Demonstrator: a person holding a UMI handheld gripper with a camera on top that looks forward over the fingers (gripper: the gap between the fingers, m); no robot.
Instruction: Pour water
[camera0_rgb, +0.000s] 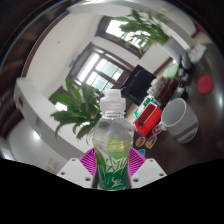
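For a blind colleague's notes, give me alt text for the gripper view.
A clear bottle with a white cap and green label stands upright between the gripper fingers, which press on it. Beyond it are a white cup, a red object and a plant.

The green label on the bottle (113, 150) bears white lettering too small to read.
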